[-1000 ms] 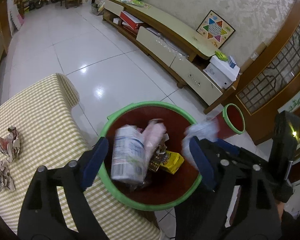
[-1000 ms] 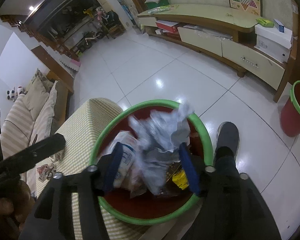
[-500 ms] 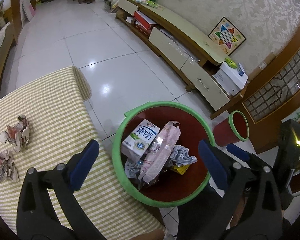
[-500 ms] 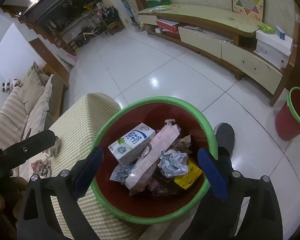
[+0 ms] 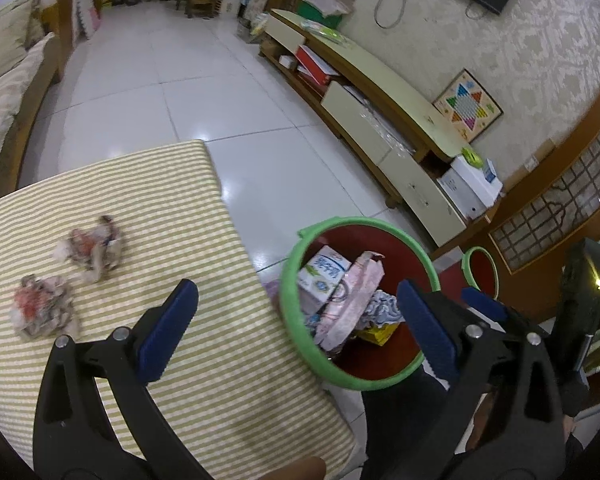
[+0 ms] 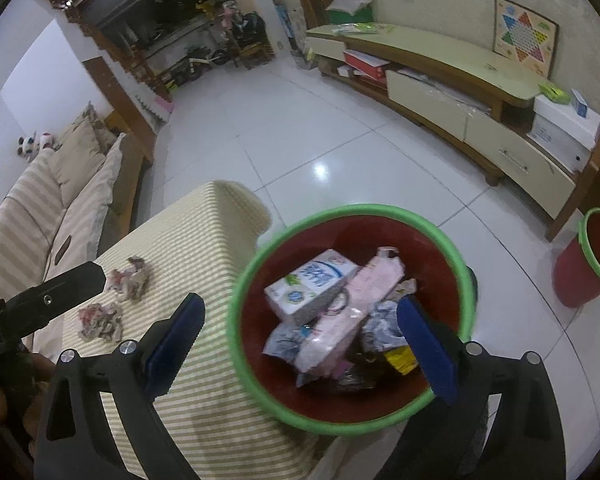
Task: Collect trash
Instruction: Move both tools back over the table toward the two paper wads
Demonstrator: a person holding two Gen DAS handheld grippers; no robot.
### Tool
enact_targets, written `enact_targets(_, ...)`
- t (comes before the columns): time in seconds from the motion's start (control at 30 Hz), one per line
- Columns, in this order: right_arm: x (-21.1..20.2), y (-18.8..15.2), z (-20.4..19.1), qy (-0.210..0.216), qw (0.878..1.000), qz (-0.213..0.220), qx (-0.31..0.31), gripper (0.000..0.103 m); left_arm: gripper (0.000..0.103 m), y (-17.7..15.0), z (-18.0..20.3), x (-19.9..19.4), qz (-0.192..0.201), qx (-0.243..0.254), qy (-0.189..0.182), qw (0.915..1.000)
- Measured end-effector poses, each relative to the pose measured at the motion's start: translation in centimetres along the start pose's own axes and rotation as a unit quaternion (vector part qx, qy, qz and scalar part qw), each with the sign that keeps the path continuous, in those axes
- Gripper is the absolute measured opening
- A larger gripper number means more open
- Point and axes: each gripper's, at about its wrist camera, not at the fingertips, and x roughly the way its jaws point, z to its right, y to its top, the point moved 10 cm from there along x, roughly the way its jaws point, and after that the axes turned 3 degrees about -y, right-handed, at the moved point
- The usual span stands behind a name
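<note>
A red bin with a green rim (image 5: pixel 300 304) (image 6: pixel 242 320) stands on the floor by the table's right edge. It holds a white milk carton (image 6: pixel 310 282), a pink pack (image 6: pixel 354 312), grey crumpled paper and a yellow wrapper. Two crumpled paper balls (image 5: pixel 94 250) (image 5: pixel 40 306) lie on the striped tablecloth; they also show in the right wrist view (image 6: pixel 130 278) (image 6: pixel 100 320). My left gripper (image 5: pixel 296 326) is open and empty above the table edge. My right gripper (image 6: pixel 300 342) is open and empty above the bin.
The striped table (image 5: pixel 160 208) fills the lower left. A second small red bin (image 6: pixel 588 264) stands at the right by a long low cabinet (image 6: pixel 440 76). A sofa (image 6: pixel 40 200) runs along the left. White tiled floor lies beyond.
Both grippers let go of their trash, which dropped into the bin, and opened wide. Both then drew back and swung left towards the table and the paper balls.
</note>
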Motion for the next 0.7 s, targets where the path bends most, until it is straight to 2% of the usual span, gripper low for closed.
enact_targets(0.3,-0.1,-0.9,-7.3,0.025,0.998,0.0,-0.052,0.094,0.098,-1.5,-6.8,-5.0,0.031,-0.05,0.032,0.9978)
enact_targets(0.7,0.3,-3.1,-17.7,0.061,0.99,-0.01,-0.128,0.094,0.098,-5.1,-16.1,-11.2,0.064,-0.131,0.077,0.9863)
